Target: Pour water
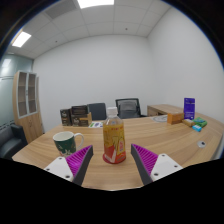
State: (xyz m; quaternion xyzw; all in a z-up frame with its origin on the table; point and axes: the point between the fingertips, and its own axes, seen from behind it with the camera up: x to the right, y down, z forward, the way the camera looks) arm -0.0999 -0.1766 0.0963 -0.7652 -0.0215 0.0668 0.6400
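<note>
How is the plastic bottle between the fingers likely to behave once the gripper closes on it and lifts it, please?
The bottle is tall and narrow, standing upright on the table between the open fingers, so an off-centre push would probably tip it. It looks like thin clear plastic, so it may flex under a squeeze. Its glossy label could be somewhat slippery.

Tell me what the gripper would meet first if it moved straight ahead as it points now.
Most likely the bottle. It stands upright on the table, between the open fingers of the gripper and just ahead. Depth is unclear, but nothing shows before it. The mug is off to the side.
</note>
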